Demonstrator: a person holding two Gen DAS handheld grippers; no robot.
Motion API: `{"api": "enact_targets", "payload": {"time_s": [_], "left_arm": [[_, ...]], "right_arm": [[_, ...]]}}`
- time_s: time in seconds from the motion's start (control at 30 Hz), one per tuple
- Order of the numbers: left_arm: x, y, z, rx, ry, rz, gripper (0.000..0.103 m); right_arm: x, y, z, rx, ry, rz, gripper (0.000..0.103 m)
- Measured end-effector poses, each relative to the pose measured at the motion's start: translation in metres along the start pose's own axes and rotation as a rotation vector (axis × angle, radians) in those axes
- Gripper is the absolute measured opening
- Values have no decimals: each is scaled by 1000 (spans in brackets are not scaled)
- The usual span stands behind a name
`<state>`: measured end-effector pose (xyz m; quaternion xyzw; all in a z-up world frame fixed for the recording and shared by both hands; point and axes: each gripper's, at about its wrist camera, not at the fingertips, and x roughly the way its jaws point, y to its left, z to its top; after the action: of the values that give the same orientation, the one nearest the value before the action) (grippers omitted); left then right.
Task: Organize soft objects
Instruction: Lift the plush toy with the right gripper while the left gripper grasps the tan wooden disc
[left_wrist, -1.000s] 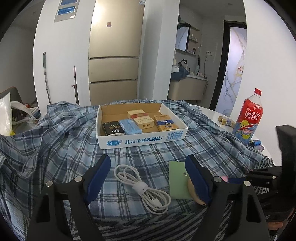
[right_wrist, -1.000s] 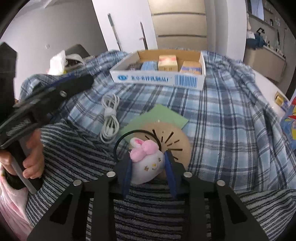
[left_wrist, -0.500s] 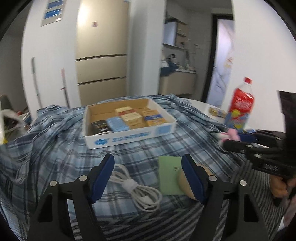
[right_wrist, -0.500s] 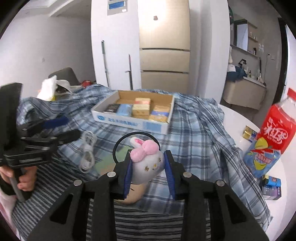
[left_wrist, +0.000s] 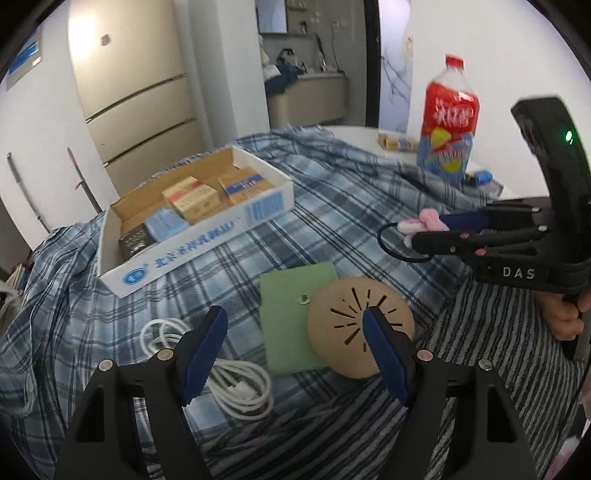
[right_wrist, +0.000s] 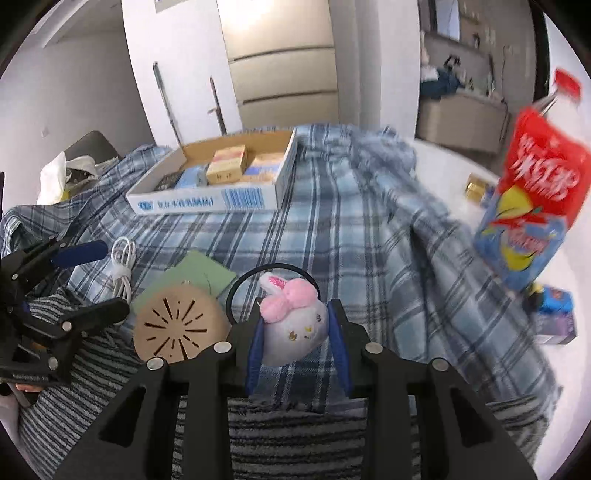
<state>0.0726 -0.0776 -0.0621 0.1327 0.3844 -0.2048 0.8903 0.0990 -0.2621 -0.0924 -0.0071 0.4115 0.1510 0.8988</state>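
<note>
Right wrist view: right gripper (right_wrist: 295, 332) clamps bunny plush (right_wrist: 293, 325) right of tan disc (right_wrist: 179, 326) (slotted); left gripper (left_wrist: 295, 339) jaws wide, empty, above disc.

We find the left tongs (left_wrist: 295, 341) angled downward with their blue-padded jaws standing well apart, nothing caught between them, having just narrowed a little from a wider spread. The right tongs (right_wrist: 297, 328) are likewise pitched downward and clamped on both flanks of a small plush rabbit (right_wrist: 293, 323). A bare hand (left_wrist: 565, 315) grips the right tongs' handle from below.
</note>
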Motion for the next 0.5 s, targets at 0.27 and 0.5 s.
{"api": "enact_targets", "payload": {"time_s": [0.27,0.5], "left_arm": [[20,-20,10,53,87,-102,87],[33,-39,4,136,146,-124,87]], "right_arm": [[-5,-4,-2,20,-30,23,31],[-8,-10,-1,43,-41,43,32]]}}
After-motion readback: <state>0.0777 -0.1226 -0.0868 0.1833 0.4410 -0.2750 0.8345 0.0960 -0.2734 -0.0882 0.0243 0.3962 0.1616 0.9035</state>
